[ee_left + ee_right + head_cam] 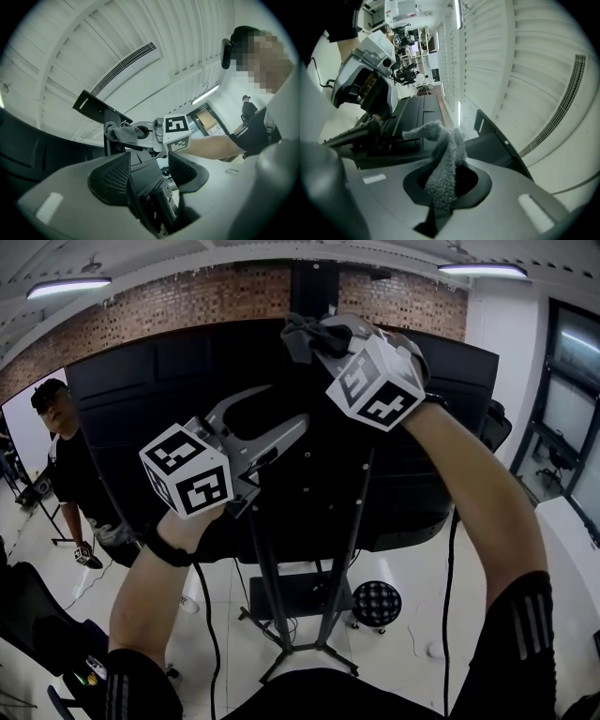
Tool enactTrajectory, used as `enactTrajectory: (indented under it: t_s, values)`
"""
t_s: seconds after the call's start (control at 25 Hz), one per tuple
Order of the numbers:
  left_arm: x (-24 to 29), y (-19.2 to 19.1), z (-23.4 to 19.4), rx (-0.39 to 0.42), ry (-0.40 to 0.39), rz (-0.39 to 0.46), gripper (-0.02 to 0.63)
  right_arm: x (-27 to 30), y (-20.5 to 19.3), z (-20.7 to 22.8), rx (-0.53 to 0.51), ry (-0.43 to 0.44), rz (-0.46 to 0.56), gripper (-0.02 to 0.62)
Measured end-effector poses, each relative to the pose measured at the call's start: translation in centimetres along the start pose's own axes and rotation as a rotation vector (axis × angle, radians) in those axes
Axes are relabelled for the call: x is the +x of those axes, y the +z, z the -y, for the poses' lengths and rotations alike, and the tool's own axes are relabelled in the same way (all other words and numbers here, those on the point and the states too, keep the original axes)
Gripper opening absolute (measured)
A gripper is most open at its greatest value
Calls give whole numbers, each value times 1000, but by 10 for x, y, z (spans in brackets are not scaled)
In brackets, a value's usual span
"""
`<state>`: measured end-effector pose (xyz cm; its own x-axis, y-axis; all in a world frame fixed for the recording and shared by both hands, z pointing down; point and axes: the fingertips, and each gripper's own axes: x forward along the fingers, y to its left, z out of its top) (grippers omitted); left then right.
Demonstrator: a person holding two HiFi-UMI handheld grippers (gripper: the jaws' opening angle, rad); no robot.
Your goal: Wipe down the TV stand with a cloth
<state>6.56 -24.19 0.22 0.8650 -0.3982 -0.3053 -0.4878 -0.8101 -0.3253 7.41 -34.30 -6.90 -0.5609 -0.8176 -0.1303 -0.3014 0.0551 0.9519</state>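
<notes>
While the right tongs [443, 187] pinch the grey cloth [446, 150] high by the top of the TV stand [354, 531], the left tongs [147, 174] hang spread and empty, lower left. The stand's length runs straight down from the cloth.

Broad black screen back [122, 399] blocking the way ahead, stand posts [352, 540] and hanging cable [446, 596] beneath, stool [377, 603] beside the base, person [73, 474] standing left, open floor [412, 662] at right

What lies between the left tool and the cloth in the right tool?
In the left gripper view, a black TV-stand upright rises from inside the open left tool toward the right tool's grey cloth.
</notes>
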Motion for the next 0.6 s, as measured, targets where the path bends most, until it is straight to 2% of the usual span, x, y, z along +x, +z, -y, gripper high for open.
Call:
enactTrajectory:
  t_s: [0.28, 0.6]
  values:
    - [-12, -31, 8, -81, 11, -7, 276, -4, -13, -57, -42, 83, -23, 25]
    - [-35, -64, 26, -120, 36, -31, 276, -10, -32, -127, -194, 142, -93, 25]
